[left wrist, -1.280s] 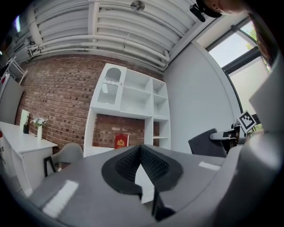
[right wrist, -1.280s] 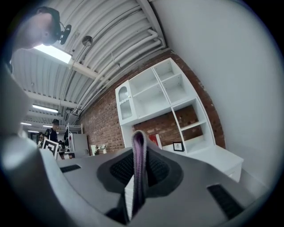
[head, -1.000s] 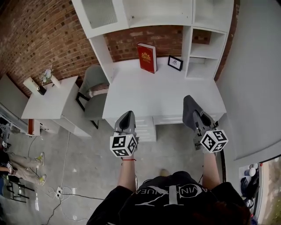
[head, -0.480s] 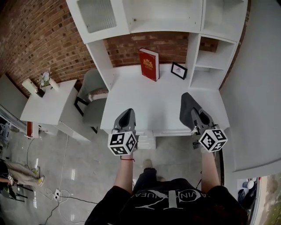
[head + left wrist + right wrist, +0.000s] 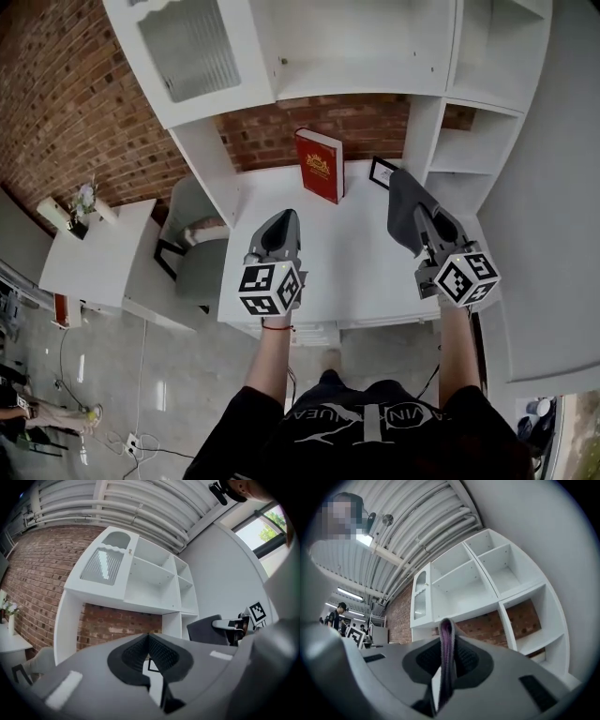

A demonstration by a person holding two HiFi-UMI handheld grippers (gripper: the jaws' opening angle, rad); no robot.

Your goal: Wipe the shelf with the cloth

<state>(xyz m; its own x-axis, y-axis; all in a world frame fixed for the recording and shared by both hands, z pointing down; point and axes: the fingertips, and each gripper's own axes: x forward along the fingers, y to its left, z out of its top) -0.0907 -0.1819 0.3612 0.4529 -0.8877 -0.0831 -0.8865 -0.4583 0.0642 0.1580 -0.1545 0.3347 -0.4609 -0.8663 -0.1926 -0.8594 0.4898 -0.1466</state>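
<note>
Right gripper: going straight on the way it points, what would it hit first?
Probably the white shelf unit, near its bottom board above the brick wall; depth is unclear. Nothing nearer shows beyond the cloth it grips.

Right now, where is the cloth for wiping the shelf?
The cloth is pinched between the fingers of the right gripper; in the head view it sits over the white desk, right of the red book, beside the small picture frame.

Shelf: smooth white painted finish. Door pane: ribbed glass. Wall: rough red brick. Book: glossy red cover. Cloth: soft fabric. Left gripper, right gripper: matt grey plastic, ribbed black pads.
</note>
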